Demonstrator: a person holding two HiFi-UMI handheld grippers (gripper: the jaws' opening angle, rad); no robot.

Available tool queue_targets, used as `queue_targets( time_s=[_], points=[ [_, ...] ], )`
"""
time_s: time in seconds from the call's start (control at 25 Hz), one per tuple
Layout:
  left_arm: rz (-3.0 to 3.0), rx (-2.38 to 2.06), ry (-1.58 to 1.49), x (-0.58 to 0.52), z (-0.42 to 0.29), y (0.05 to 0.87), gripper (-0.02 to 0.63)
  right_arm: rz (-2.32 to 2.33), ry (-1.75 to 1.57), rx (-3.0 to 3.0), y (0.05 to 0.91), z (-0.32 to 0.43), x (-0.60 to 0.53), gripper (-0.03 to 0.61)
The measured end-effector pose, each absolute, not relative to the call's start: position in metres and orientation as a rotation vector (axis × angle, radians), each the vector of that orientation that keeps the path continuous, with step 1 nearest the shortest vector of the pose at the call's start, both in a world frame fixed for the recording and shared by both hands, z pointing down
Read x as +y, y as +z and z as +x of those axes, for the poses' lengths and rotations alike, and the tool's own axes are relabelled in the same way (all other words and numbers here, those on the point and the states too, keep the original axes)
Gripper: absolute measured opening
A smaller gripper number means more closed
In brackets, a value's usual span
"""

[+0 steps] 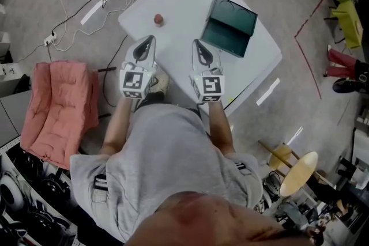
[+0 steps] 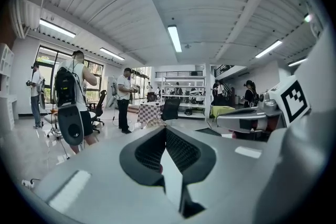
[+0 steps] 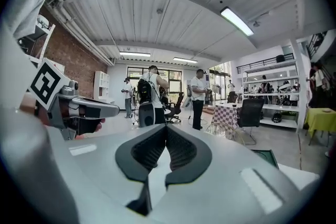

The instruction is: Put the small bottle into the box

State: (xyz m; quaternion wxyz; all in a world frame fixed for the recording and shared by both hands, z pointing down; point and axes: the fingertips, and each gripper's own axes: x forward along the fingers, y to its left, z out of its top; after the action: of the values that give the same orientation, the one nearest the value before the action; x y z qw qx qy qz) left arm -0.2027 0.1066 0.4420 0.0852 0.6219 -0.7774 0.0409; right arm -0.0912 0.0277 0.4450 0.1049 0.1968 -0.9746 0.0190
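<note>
At the table's point(image 1: 184, 8) near edge, left gripper point(image 1: 151, 39) and right gripper point(image 1: 196, 43) rest closed.

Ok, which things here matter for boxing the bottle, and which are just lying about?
Job:
small dark-red bottle
open dark-green box
white table under both

Lying about:
pink cushioned chair
white power strip with cables
pale round wooden stool

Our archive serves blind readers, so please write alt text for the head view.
Seen from above, a person holds the left tool and right tool, both shut and empty, at the near edge of a white table. A small red bottle stands beyond the left tool; an open green box lies beyond the right.
</note>
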Motion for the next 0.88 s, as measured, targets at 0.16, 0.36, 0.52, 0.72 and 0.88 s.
queue_targets(
  time_s=[0.16, 0.36, 0.52, 0.72, 0.88],
  points=[
    [1.874, -2.264, 0.146, 0.092, -0.228, 0.461, 0.011, 0.624, 0.085, -2.834, 0.458, -0.114, 0.02, 0.003],
    [1.893, -2.191, 0.172, 0.07, -0.252, 0.484, 0.011, 0.662, 0.122, -2.794, 0.476, -0.132, 0.007, 0.003],
    [1.879, -2.145, 0.201, 0.056, -0.264, 0.508, 0.011, 0.687, 0.156, -2.749, 0.496, -0.138, -0.008, 0.003],
    [1.872, -2.098, 0.198, 0.048, -0.278, 0.53, 0.011, 0.681, 0.181, -2.706, 0.522, -0.157, -0.015, 0.003],
    [1.863, -2.062, 0.222, 0.039, -0.283, 0.549, 0.011, 0.675, 0.214, -2.679, 0.54, -0.167, -0.022, 0.003]
  ],
)
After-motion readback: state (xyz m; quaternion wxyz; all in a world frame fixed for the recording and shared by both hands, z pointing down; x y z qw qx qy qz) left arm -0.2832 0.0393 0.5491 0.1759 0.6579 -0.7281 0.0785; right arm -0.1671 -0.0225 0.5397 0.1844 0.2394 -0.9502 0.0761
